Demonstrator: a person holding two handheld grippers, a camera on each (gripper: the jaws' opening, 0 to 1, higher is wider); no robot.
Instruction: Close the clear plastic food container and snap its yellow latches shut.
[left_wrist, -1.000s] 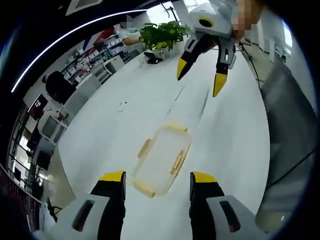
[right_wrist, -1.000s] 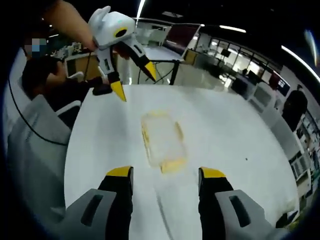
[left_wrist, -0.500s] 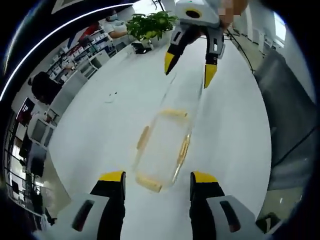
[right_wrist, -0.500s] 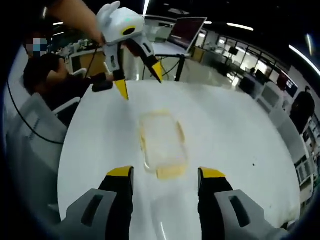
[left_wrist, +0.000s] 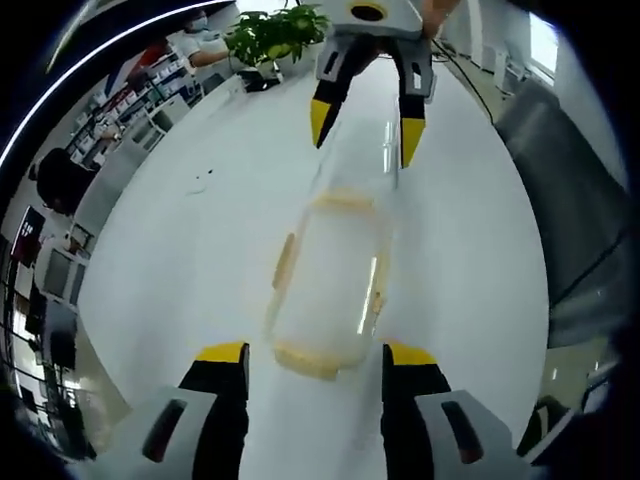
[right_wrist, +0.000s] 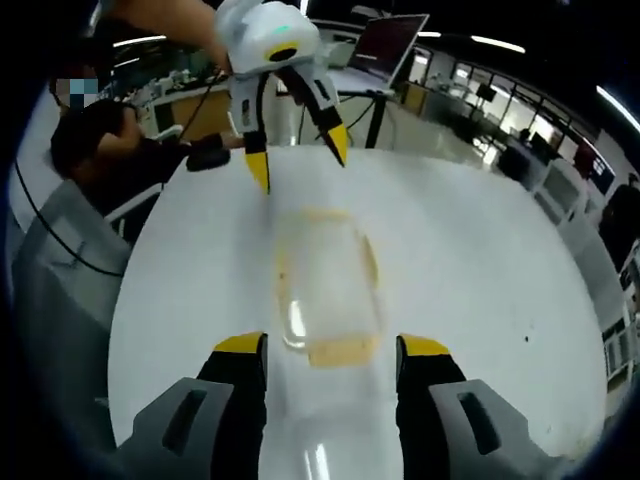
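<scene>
You are working at a white round-edged table (left_wrist: 190, 250), its surface glossy and carrying small dark specks on its bare part. Past its far edge in the left gripper view stands a green potted plant (left_wrist: 275, 28), with shelving and white cabinets (left_wrist: 150, 105) lining the side of the room. A long strip light (left_wrist: 110, 55) curves across the dark ceiling. A grey chair back (left_wrist: 565, 200) sits beside the table. In the right gripper view you have a dark monitor on a stand (right_wrist: 385, 45) beyond the table, ceiling strip lights (right_wrist: 500, 42), office desks behind, and a grey chair (right_wrist: 60, 270) with a black cable draped across it.
</scene>
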